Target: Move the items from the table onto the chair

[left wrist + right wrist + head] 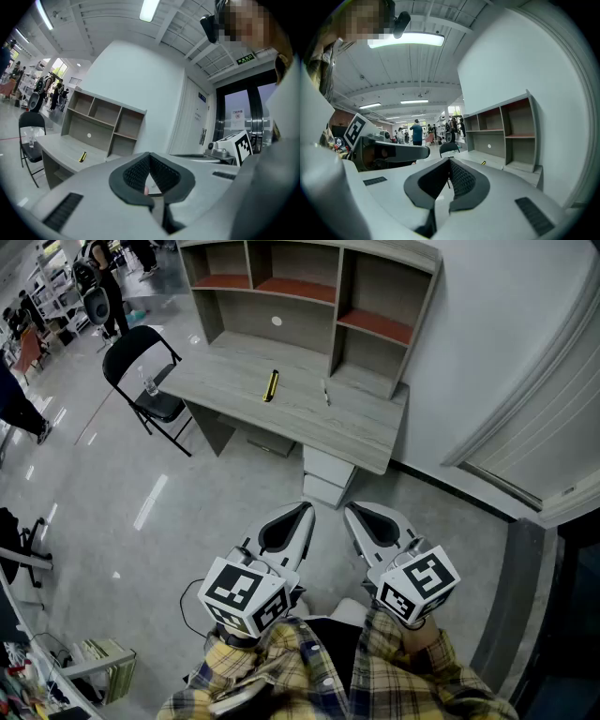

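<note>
Grey desk (300, 423) holds a yellow-and-black tool (271, 385) mid-top and a pen (325, 393) just right of it; the black chair (131, 348) stands off its left end. Left gripper (305, 508) and right gripper (352, 508), short of the desk, are clenched empty.

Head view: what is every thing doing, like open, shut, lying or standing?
Left hand-held gripper: shut, empty.
Right hand-held gripper: shut, empty.
Yellow-and-black tool: lying flat on grey wooden desk.
Thin grey pen-like stick: lying flat on desk.
Black folding metal chair: unfolded, standing.
Clear cup: upright on chair seat.
</note>
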`<state>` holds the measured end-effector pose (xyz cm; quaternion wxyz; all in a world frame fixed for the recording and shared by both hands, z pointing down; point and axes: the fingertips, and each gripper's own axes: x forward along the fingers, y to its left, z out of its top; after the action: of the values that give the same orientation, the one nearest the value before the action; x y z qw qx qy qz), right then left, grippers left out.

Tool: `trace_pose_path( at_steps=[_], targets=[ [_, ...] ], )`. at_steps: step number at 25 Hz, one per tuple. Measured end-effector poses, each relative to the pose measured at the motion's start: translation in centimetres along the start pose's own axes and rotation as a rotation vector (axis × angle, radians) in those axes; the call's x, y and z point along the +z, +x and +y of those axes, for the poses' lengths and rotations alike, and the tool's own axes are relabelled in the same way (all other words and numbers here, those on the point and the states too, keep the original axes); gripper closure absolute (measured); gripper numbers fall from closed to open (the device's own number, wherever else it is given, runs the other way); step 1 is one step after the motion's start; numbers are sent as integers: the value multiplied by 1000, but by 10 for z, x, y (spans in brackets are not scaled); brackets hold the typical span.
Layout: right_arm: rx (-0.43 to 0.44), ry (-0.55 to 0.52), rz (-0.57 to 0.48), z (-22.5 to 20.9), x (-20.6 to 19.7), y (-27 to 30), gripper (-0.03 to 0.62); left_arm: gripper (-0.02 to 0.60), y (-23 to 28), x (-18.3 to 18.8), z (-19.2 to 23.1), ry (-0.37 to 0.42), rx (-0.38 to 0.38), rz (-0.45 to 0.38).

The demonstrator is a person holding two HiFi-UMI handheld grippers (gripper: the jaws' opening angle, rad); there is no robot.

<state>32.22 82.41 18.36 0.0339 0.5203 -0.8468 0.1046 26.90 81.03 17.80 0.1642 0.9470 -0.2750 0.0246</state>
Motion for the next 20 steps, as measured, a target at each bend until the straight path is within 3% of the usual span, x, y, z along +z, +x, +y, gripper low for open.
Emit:
trace_pose_path(
  at_steps=[14, 20],
  targets=[
    [4, 21, -20, 19, 0, 59, 576, 577, -33, 6, 71, 12, 64, -2],
    [3, 34, 25, 24, -13, 76, 576, 577, -43, -2, 97, -19, 96, 8]
  ],
)
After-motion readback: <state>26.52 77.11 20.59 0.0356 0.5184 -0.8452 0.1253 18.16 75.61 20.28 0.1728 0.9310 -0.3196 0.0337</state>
